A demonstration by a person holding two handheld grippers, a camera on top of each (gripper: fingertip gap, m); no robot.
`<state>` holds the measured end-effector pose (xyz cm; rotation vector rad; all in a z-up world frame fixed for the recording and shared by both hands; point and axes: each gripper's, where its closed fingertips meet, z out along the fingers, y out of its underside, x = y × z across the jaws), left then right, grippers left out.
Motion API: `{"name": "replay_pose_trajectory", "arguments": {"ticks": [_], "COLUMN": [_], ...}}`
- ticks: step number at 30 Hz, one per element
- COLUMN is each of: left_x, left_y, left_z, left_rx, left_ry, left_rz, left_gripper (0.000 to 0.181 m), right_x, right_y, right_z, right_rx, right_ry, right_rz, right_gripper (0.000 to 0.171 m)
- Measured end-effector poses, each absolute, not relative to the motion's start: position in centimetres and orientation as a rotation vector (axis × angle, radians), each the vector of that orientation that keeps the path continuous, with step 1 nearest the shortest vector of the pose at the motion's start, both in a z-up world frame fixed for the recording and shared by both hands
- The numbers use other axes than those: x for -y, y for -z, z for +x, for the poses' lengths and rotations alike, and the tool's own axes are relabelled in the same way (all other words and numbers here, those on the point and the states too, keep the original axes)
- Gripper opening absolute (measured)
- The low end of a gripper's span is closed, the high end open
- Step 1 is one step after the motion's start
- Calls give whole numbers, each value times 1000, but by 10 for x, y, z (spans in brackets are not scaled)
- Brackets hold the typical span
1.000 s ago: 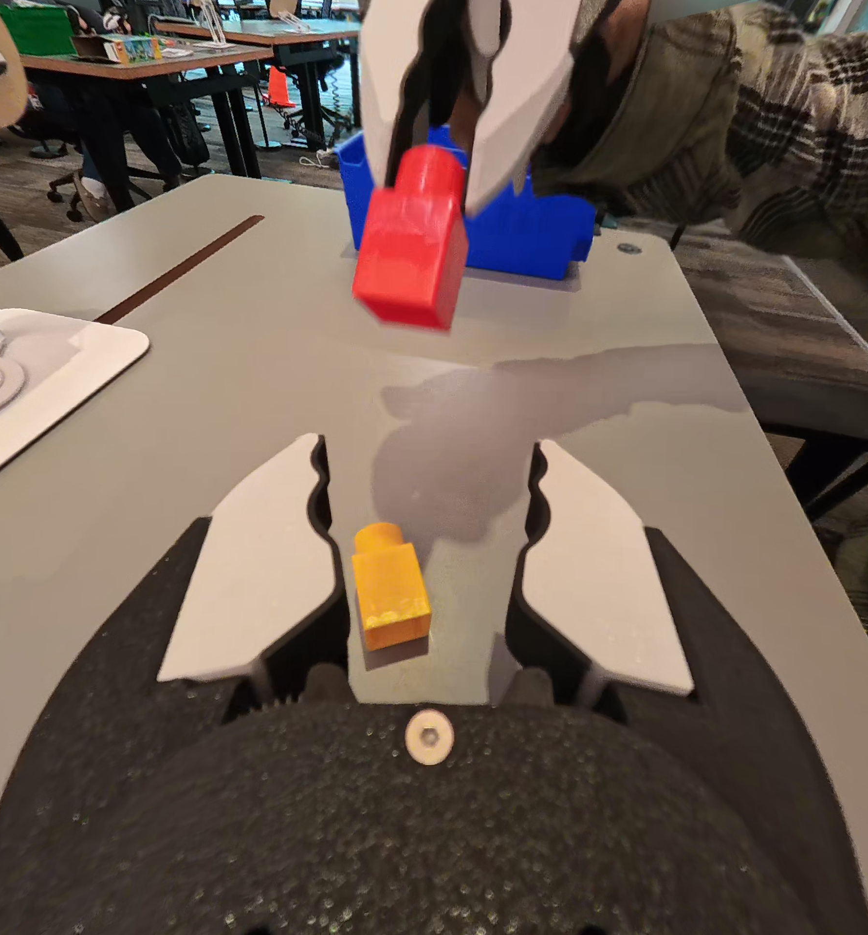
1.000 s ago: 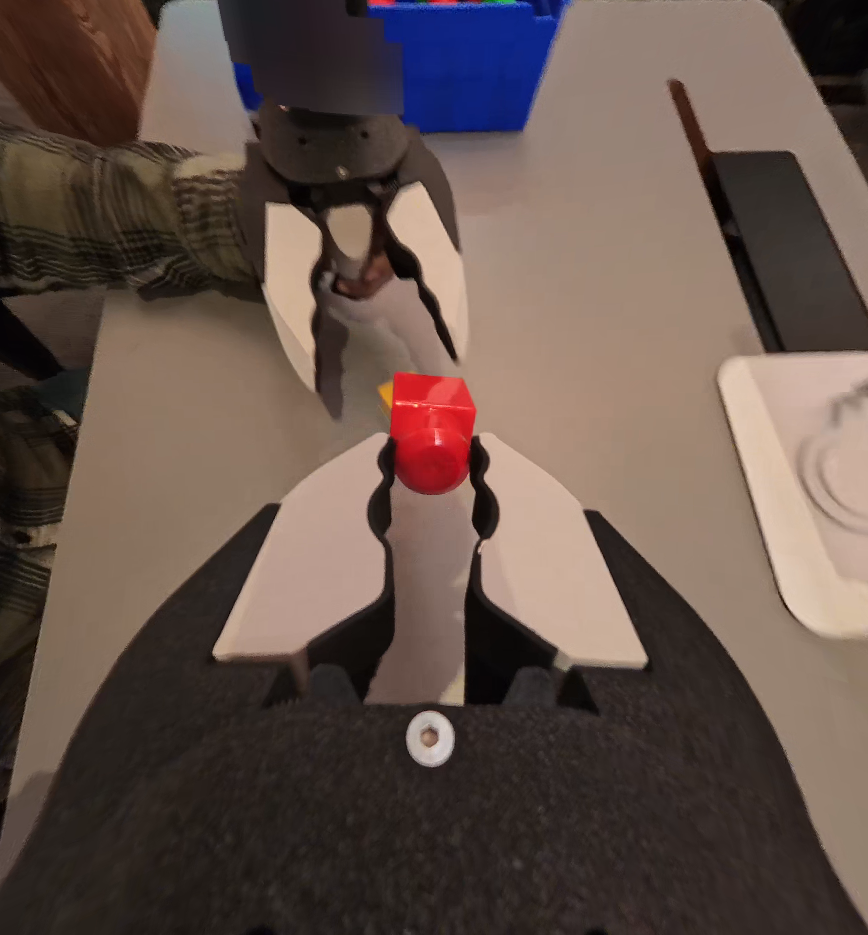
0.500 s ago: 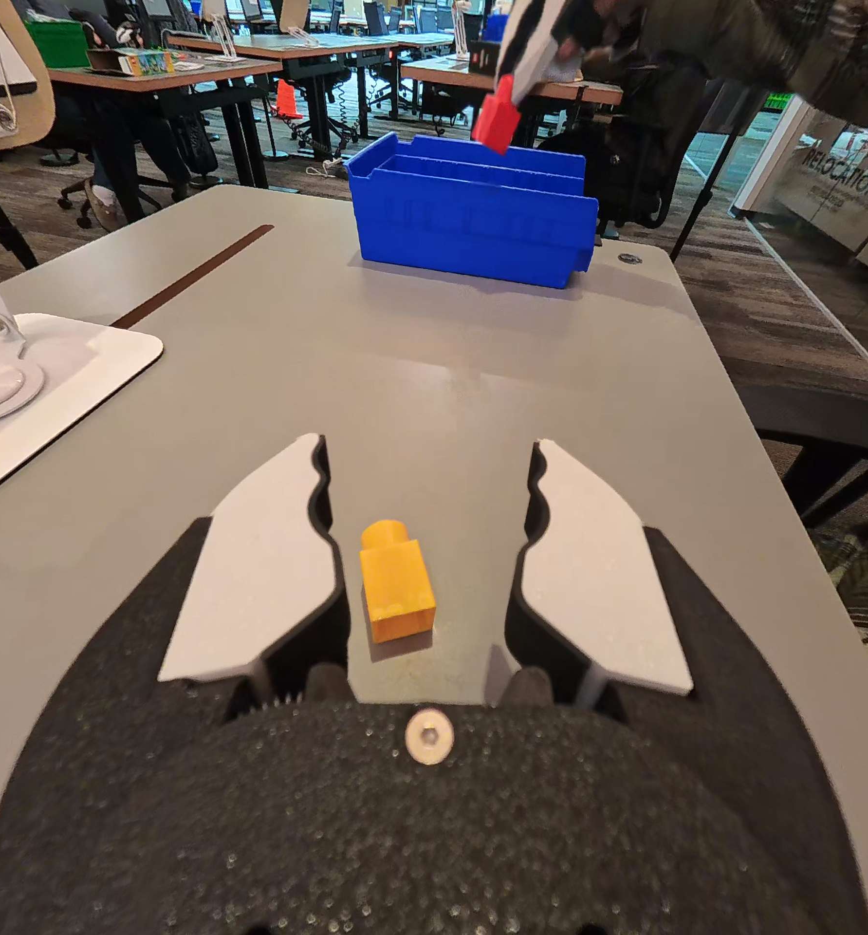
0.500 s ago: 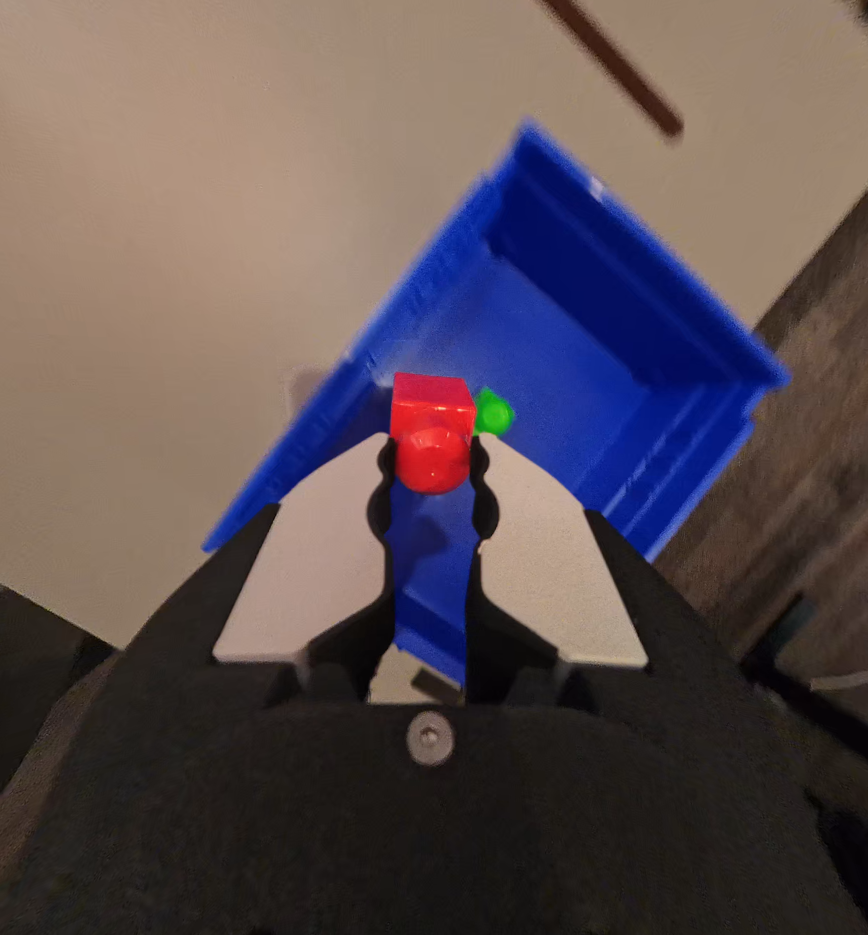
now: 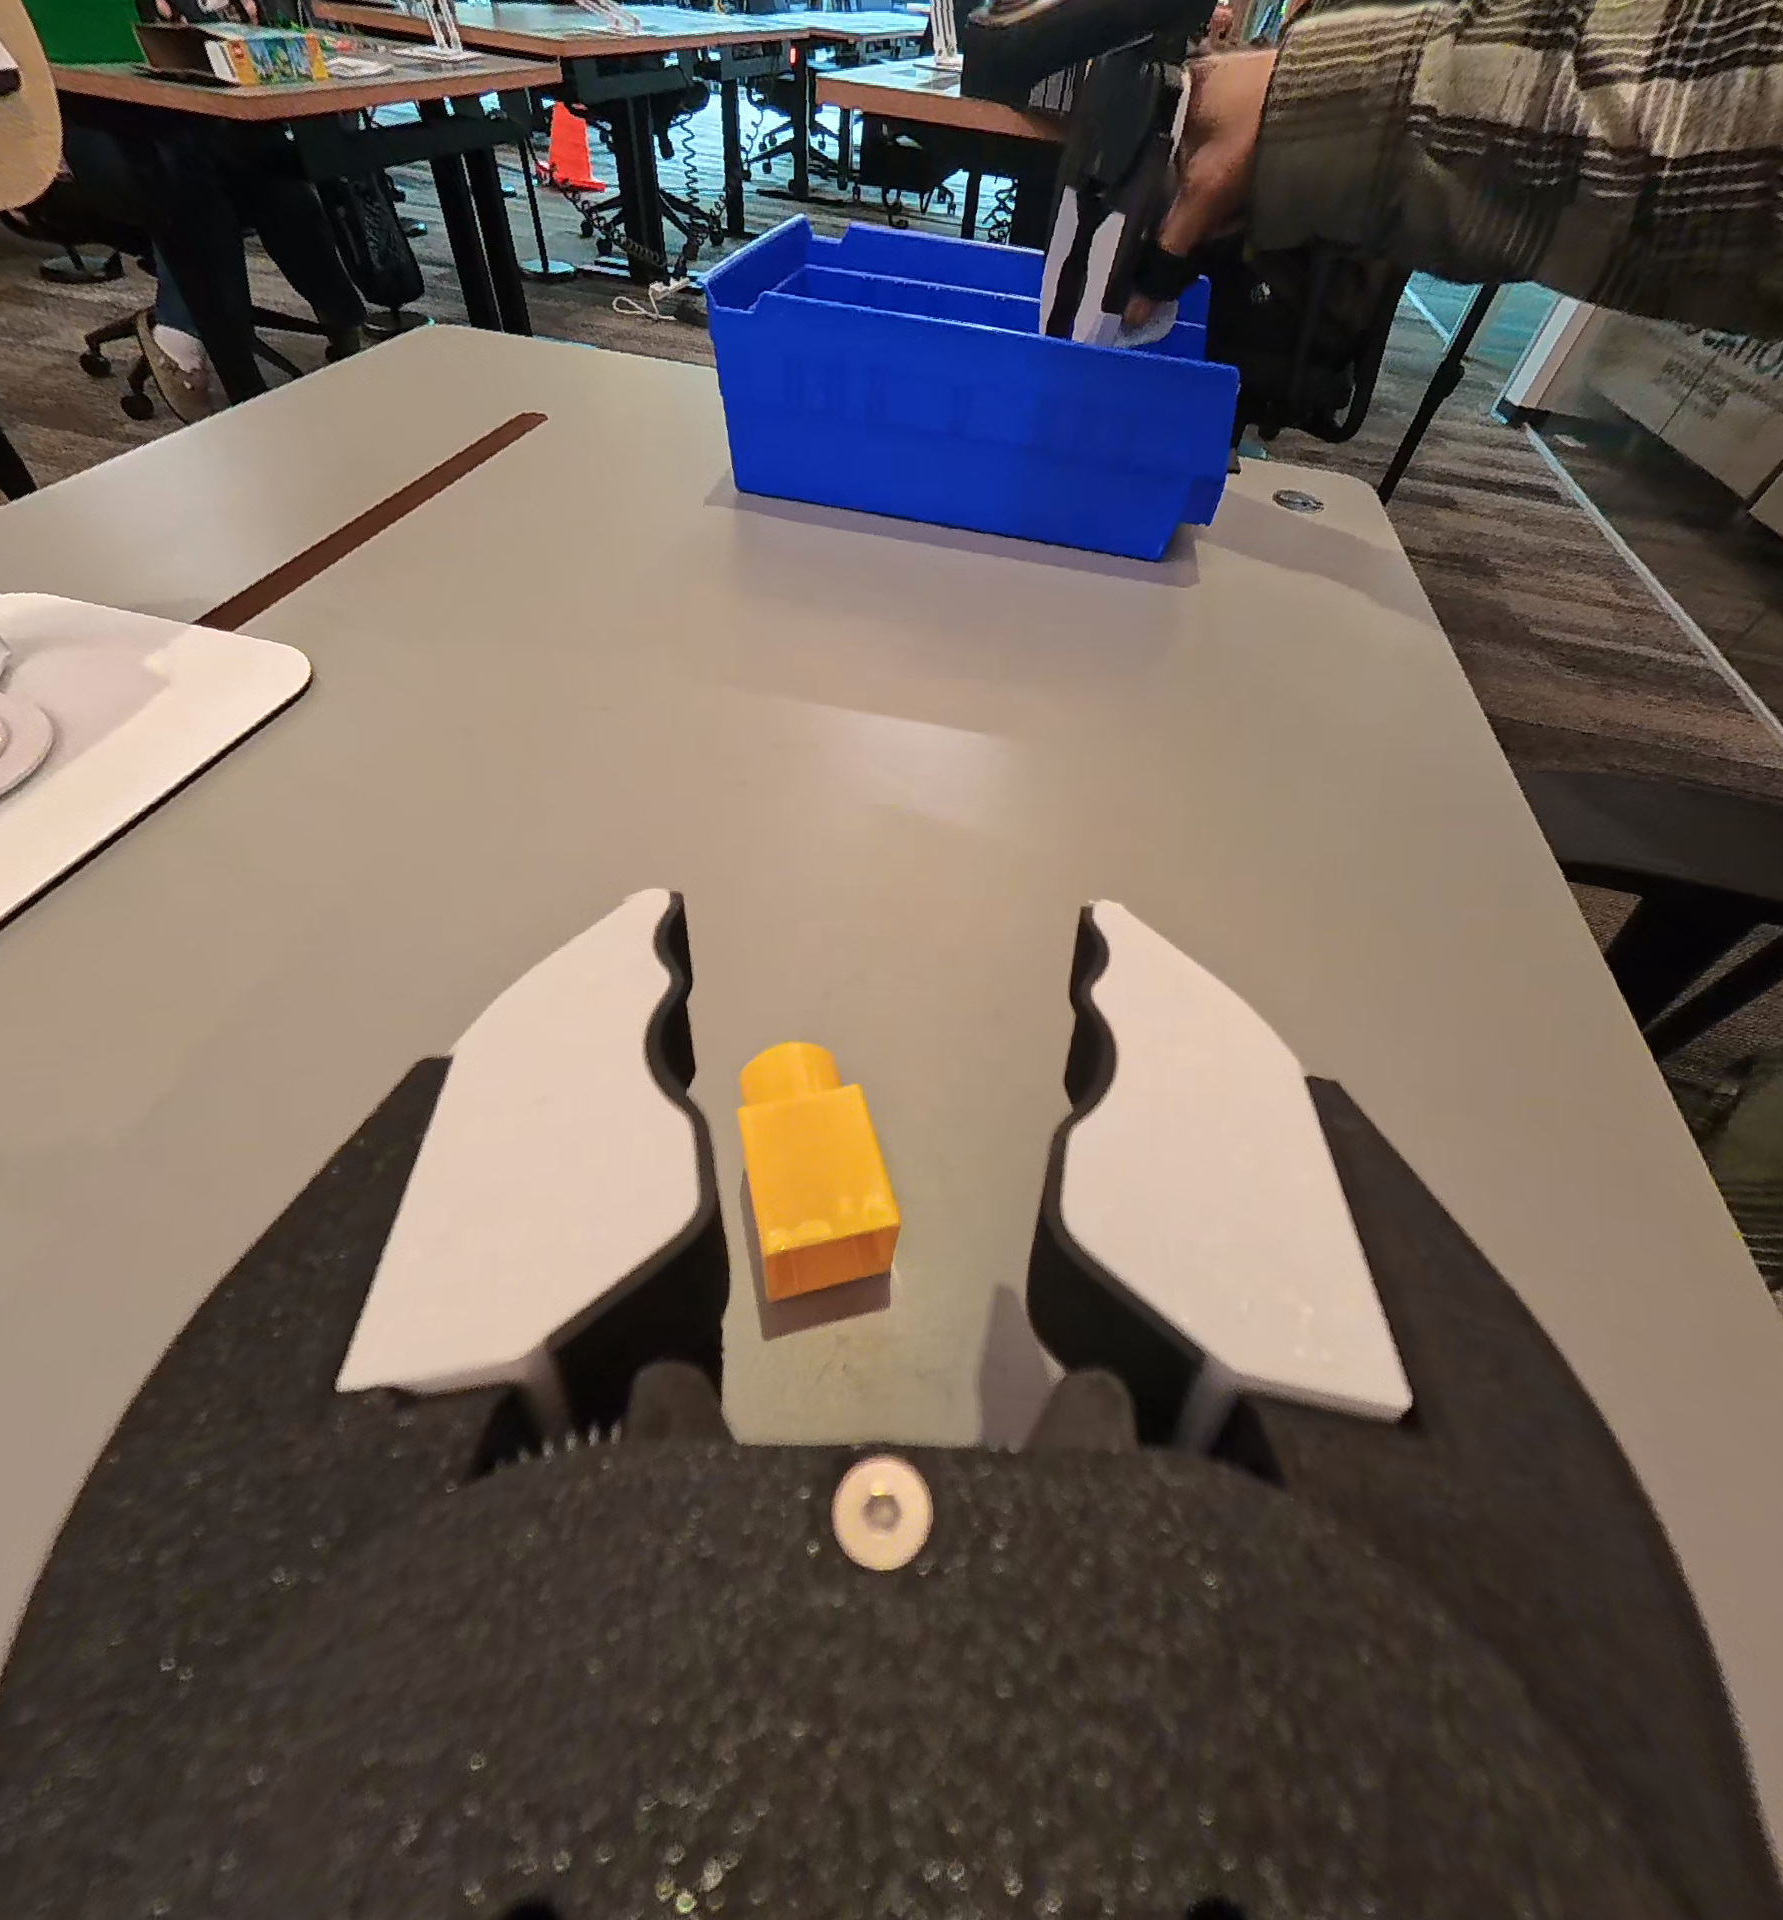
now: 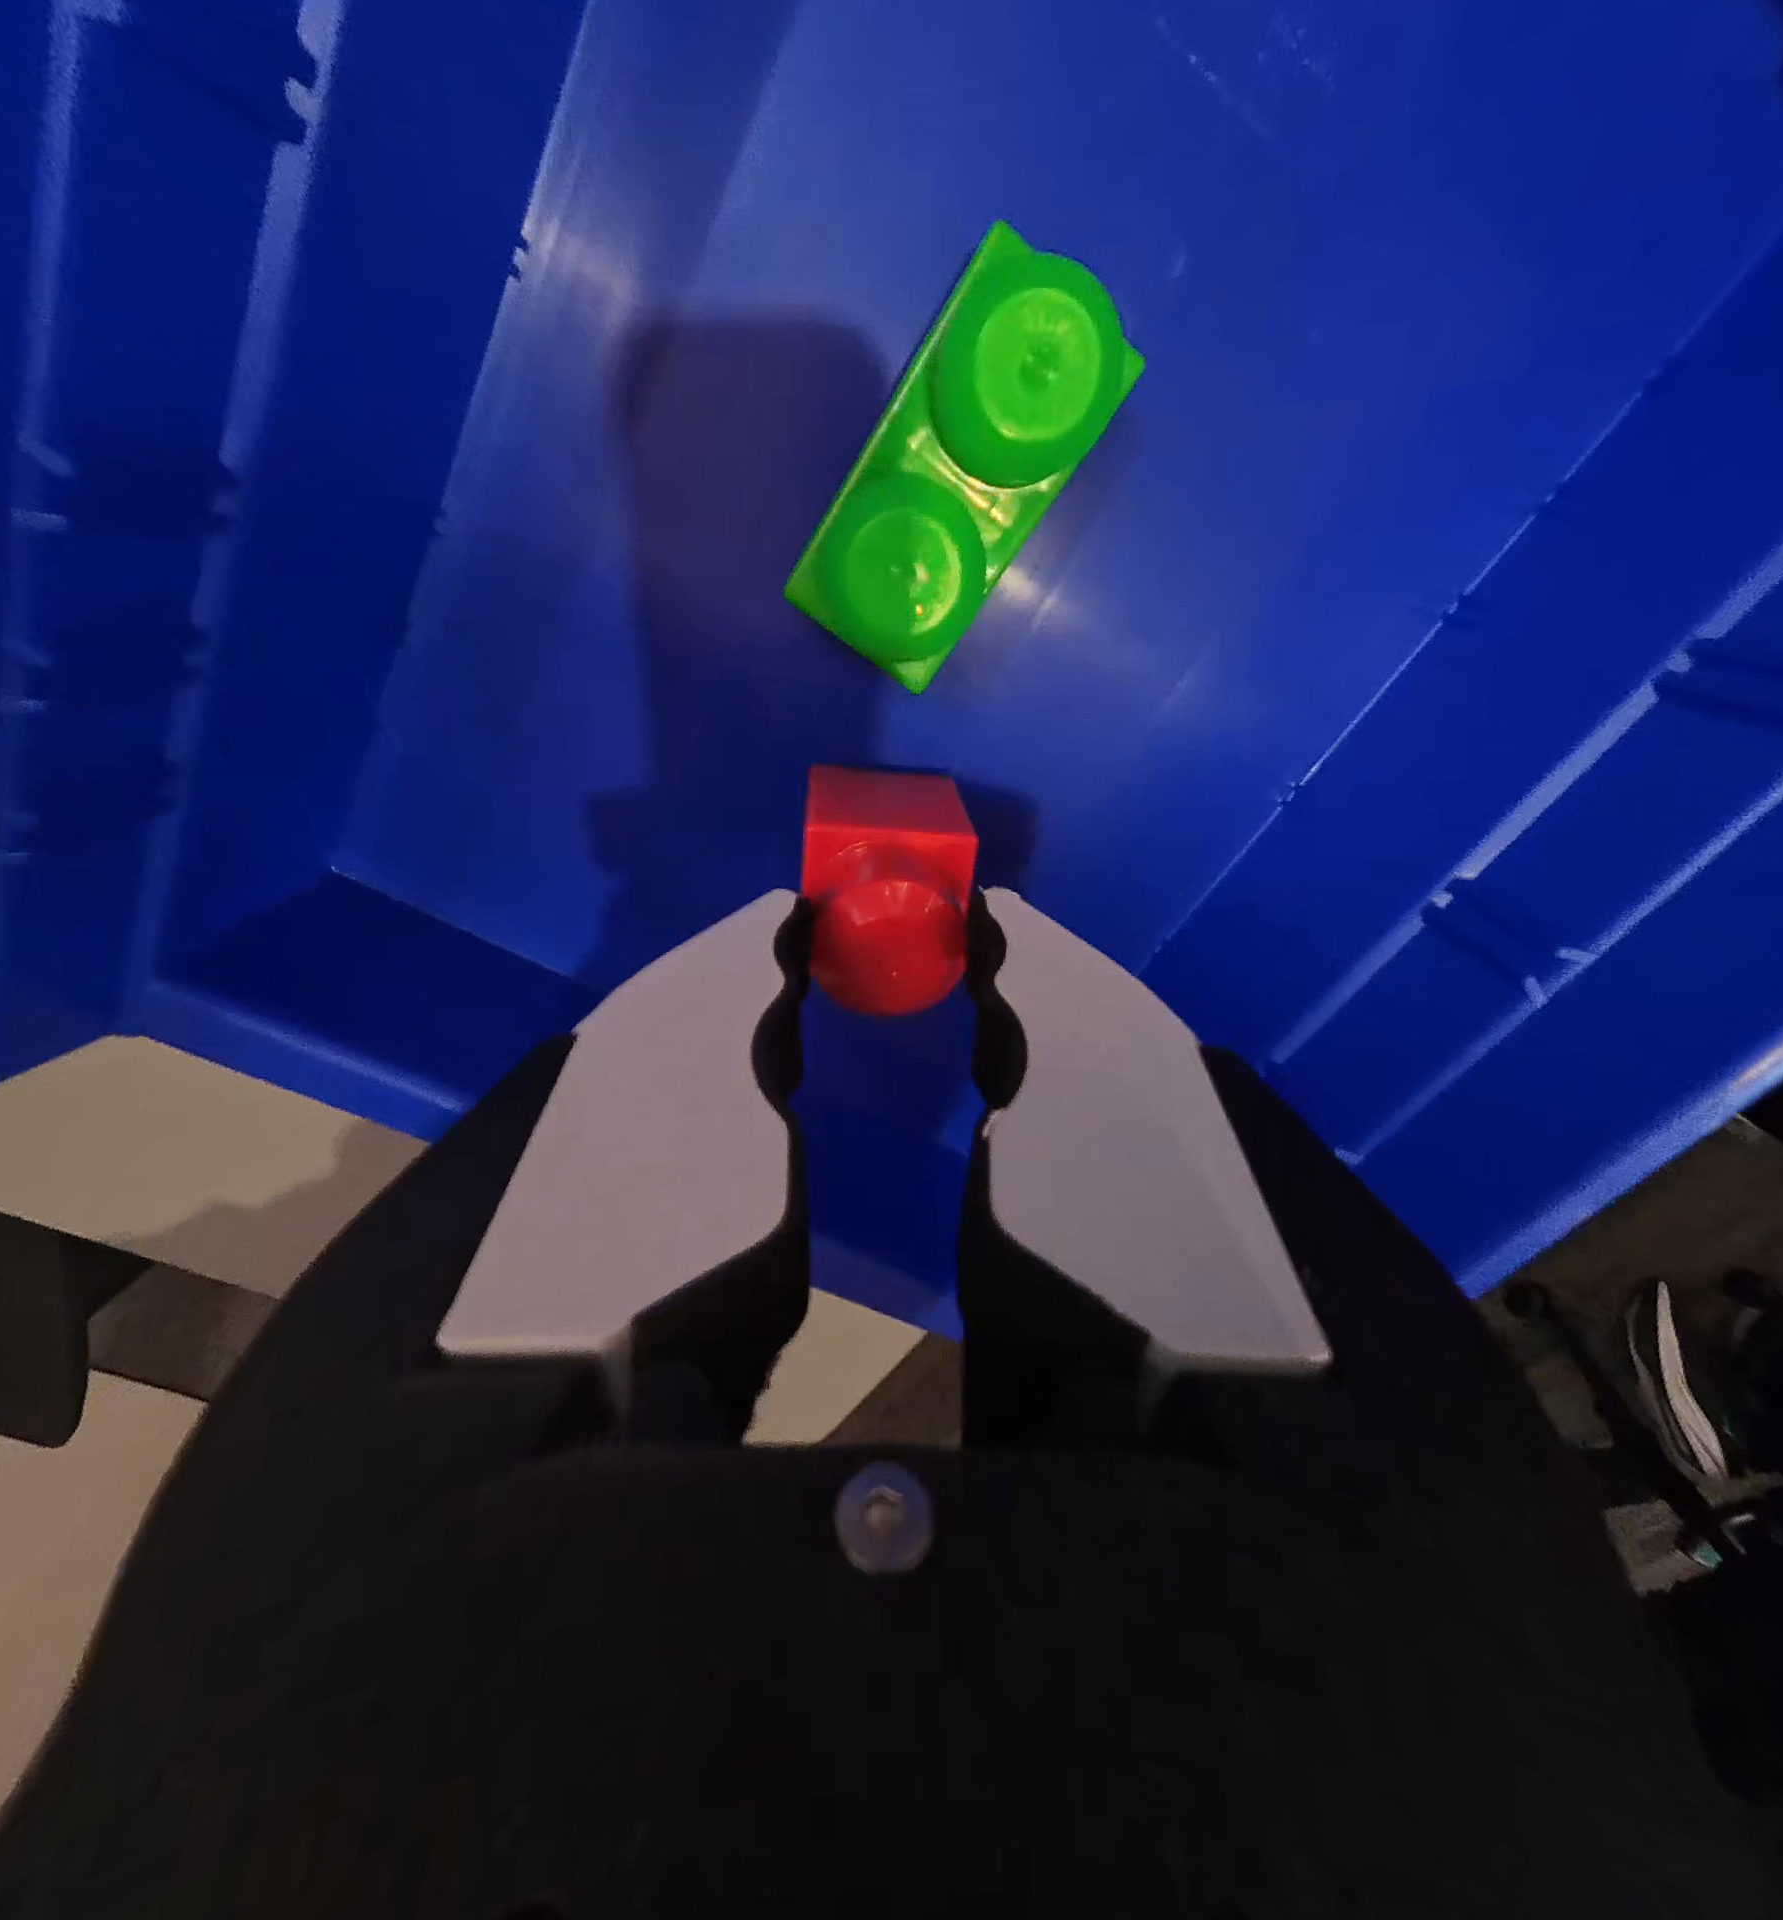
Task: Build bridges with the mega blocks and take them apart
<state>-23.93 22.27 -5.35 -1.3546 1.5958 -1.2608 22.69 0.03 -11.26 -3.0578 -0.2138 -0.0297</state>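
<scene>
inspecting materials first, we note a glossy red block [image 6: 887, 842], cubic with one rounded stud, a translucent green block [image 6: 960, 457] with two round studs, and a matte orange block [image 5: 814, 1179] with a single stud at its far end. the blue bin [image 5: 970, 426] is moulded plastic with ribbed walls and a stepped rim. our gripper fingers are pale flat plates with wavy black inner edges, set in grainy black foam bodies.

the table [image 5: 762, 707] is smooth grey with a dark strip inlaid at left; a white mat [image 5: 128, 686] with rounded corners lies at its left edge, carrying a clear stand. the bin sits at the far end. behind it we see desks, office chairs, an orange cone [image 5: 570, 145] and patterned carpet.

the left gripper [image 5: 879, 1003] rests low over the table, spread wide and gripping nothing; the orange block lies on its side between the fingers, closer to the left one, contact uncertain. the right gripper [image 6: 887, 940] is closed on the red block's stud, holding it inside the bin above the floor, near the green block lying upright there. in the left wrist view we see a plaid sleeve [image 5: 1552, 135] reaching over the bin.
</scene>
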Motion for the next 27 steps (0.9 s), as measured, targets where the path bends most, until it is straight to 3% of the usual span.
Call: {"name": "replay_pose_trajectory", "arguments": {"ticks": [2,8,16,21,27], "left_x": [-223,-223,-224,-227,-233], "left_y": [53,50,51,47,48], "left_z": [-240,-242,-244,-248,-253], "left_rx": [-1596,-1590,-1599,-1587,-1580], "left_ry": [1262,1268,1250,1255,1247], "left_rz": [-1355,-1346,-1354,-1350,-1362], "left_gripper": [70,70,70,70,70], "right_x": [-2,-8,-47,-102,-165], "right_y": [113,94,16,-28,-10], "right_z": [226,226,201,123,-26], "right_rx": [220,235,402,709,1150], "right_ry": [18,53,244,266,21], "right_rz": [-3042,-2969,-2737,-2512,-2275], "right_gripper": [29,55,73,76,80]}}
